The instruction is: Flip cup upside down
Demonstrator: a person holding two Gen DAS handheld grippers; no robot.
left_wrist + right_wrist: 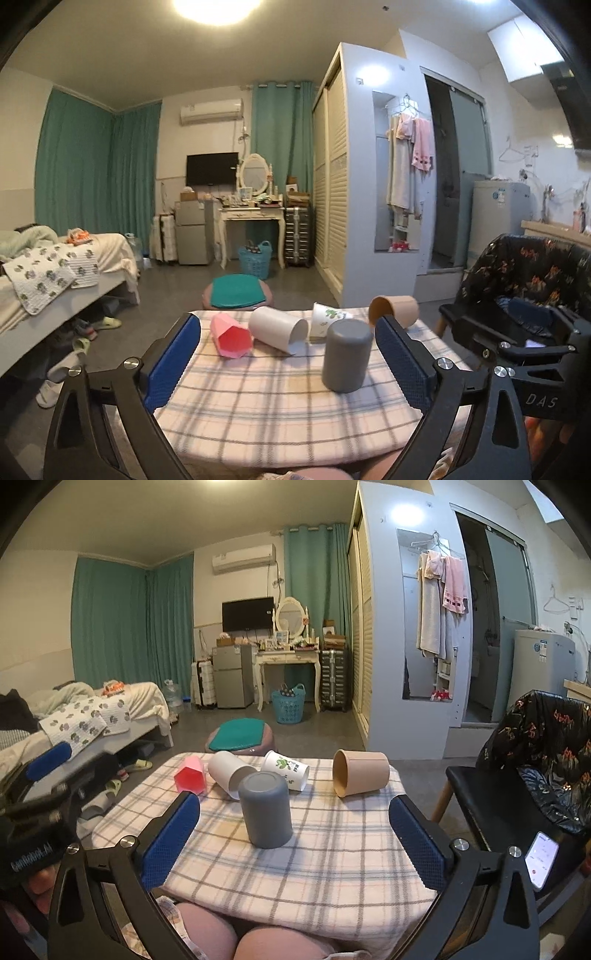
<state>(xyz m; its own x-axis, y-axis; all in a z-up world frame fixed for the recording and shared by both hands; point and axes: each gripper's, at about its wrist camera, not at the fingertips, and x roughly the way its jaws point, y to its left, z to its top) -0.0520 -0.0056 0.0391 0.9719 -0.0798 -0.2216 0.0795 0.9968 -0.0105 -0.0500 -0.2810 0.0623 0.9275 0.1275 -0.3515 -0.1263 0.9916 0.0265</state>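
A grey cup [346, 355] [265, 809] stands upside down on the plaid-covered table [258, 417] [332, 864]. Behind it, lying on their sides, are a pink cup [231, 336] [190, 774], a white cup [279, 328] [229, 773], a white cup with a green print [327, 320] [286, 771] and a tan cup [394, 311] [360, 772]. My left gripper [288, 363] is open and empty, its jaws wide on either side of the cups. My right gripper [293, 843] is open and empty, just in front of the grey cup.
A black chair with flowered fabric [535, 746] stands right of the table, with a phone [543, 860] on it. A round stool with a green cushion [238, 293] sits beyond the table. A bed [55, 273] is at the left.
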